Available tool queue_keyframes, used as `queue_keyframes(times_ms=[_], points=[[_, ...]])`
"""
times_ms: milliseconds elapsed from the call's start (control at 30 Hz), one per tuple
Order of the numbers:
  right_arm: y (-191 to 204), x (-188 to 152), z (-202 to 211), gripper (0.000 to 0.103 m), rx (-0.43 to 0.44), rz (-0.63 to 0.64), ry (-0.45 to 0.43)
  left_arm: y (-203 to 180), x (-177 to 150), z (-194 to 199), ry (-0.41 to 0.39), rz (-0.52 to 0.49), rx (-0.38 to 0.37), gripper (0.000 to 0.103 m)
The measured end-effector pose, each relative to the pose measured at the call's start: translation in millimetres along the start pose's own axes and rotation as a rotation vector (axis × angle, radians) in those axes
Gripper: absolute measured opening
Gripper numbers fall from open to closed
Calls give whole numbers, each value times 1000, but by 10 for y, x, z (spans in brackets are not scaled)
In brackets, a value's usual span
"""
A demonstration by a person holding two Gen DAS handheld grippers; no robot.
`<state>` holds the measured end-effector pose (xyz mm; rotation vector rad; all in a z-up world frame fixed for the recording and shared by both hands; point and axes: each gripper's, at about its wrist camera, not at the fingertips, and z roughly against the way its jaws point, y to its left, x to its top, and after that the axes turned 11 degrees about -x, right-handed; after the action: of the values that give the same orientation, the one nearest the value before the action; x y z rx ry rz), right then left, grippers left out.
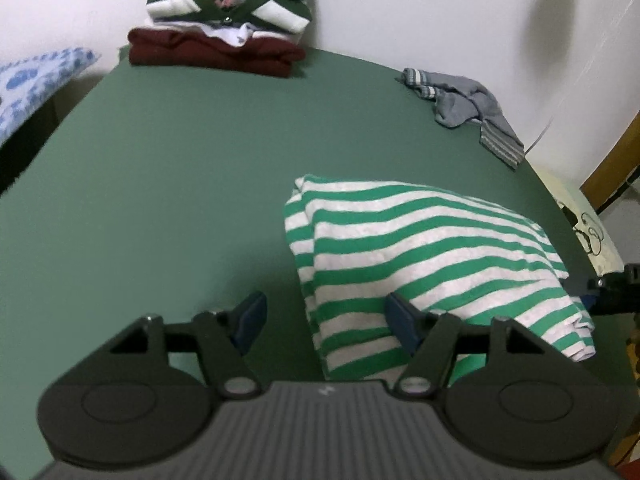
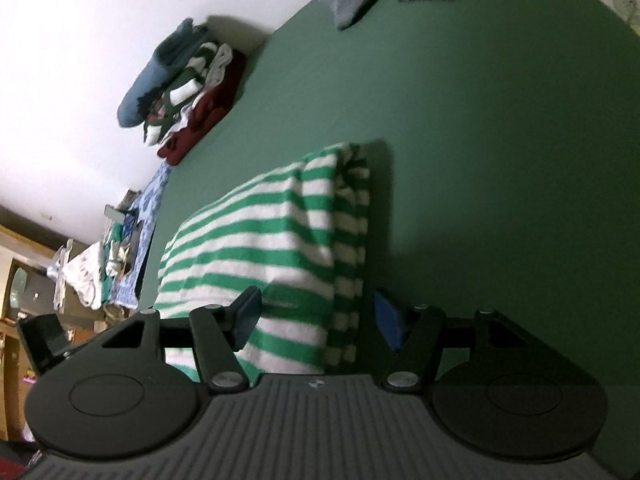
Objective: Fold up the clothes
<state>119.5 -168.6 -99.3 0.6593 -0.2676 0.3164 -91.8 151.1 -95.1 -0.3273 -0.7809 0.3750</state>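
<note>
no legible txt, no labels, no brand names, no nos. anywhere

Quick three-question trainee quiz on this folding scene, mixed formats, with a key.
1. True or false: both the left gripper and the right gripper have their jaws apart.
2. Which garment lies nearest the grippers: A) striped shirt B) grey garment C) maroon sweater?
3. Fill in: the folded pile stands at the table's far edge, by the ____.

Key: 1 true; 2 A; 3 wall.
</note>
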Motion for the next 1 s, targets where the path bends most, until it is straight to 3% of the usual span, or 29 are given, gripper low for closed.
queue_keyframes(times_ms=[300,600,733,1000], points=[[32,-2,-75,67,69,0,30,138,-67,-8,-1,129,-76,67],[42,13,-92,68,81,11,40,125,-68,-36,8,165,-109,70],[23,4,-86,68,83,14,41,119,-66,-49,22,198,-143,76],[31,-9,-97,69,96,11,47,146,-91,-64,44,258,-220,76]])
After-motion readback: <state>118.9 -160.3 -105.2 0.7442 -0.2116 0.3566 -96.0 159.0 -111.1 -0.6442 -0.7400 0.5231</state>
